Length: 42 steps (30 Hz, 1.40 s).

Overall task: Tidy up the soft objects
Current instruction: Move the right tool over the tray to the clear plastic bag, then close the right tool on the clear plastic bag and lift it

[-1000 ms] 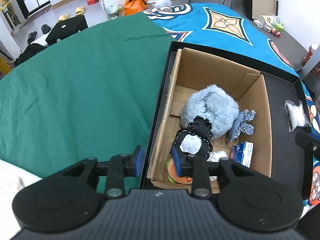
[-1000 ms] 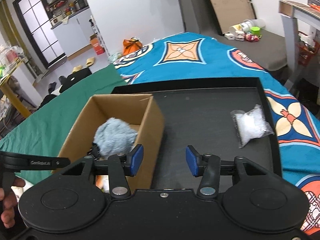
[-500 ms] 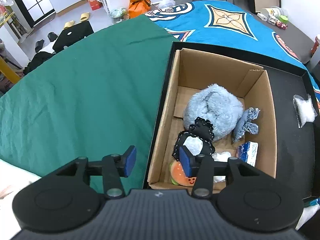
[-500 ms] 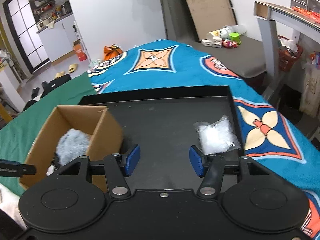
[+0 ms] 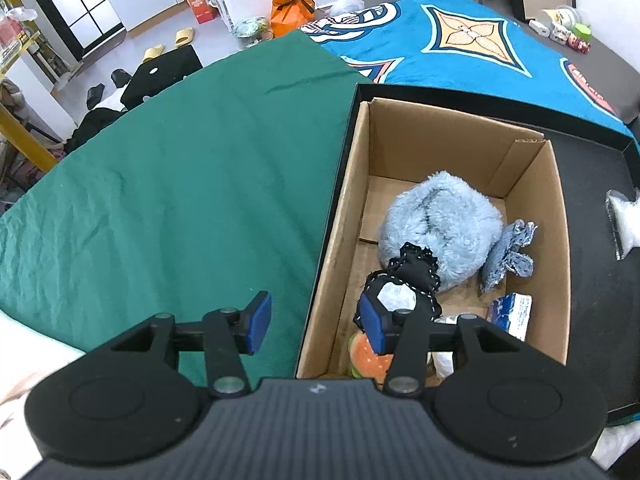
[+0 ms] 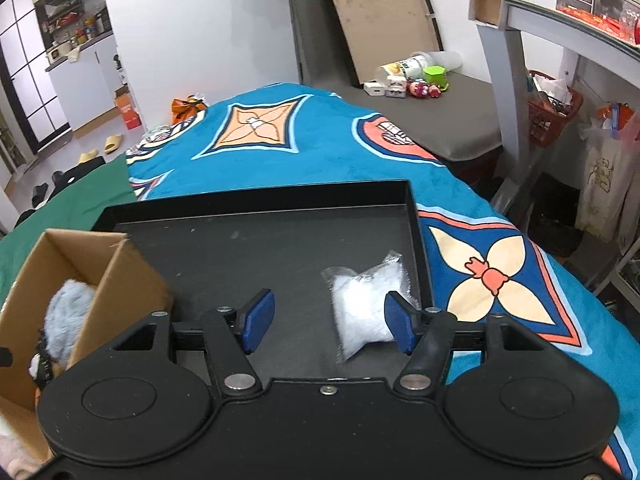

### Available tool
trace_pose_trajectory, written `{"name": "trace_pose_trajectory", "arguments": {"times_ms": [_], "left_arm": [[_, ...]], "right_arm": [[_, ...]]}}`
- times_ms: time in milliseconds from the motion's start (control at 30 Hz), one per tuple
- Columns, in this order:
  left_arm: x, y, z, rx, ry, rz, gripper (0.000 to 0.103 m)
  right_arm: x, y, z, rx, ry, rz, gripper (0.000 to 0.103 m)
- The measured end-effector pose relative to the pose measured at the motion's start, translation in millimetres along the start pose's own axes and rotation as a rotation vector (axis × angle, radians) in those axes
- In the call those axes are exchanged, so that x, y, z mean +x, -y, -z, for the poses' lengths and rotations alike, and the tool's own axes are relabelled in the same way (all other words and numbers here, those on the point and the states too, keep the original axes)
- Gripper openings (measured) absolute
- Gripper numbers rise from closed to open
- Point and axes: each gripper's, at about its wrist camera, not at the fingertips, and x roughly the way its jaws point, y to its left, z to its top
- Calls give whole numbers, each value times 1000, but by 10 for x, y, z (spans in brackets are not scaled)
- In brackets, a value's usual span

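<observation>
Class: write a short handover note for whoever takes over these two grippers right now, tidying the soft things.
Left gripper: open, empty, over the cardboard box's near left corner; jaws just opened.
Right gripper: open, empty, jaws just widening, close to the clear bag of white stuffing.
Done: fluffy blue plush, black lace pouch, denim piece, burger plush lie in the box.
Left: bag lies on the black tray; box it.

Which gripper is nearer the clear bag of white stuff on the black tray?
Right. The right gripper hangs open just over the clear bag, which shows partly between its pads. The left gripper is over the cardboard box's far wall.
</observation>
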Motion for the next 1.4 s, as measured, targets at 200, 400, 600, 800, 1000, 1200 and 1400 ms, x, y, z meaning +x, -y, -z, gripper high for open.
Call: {"name": "trace_pose_trajectory", "arguments": {"times_ms": [200, 400, 600, 800, 1000, 1200, 1400], "left_arm": [[42, 46, -9, 14, -5, -27, 48], [67, 56, -29, 3, -7, -37, 48], [108, 107, -50, 21, -17, -57, 48], [117, 131, -57, 25, -23, -64, 48], [110, 135, -55, 24, -18, -65, 48], [69, 112, -38, 16, -7, -57, 48], [-29, 54, -14, -6, 25, -36, 48]], "right_arm": [[175, 91, -12, 7, -9, -1, 60], [354, 127, 1, -6, -26, -2, 60], [500, 171, 51, -15, -56, 20, 60], [606, 227, 89, -18, -92, 30, 55], [544, 283, 87, -3, -94, 19, 33], [364, 220, 77, -8, -88, -9, 32], [168, 86, 68, -15, -89, -40, 32]]}}
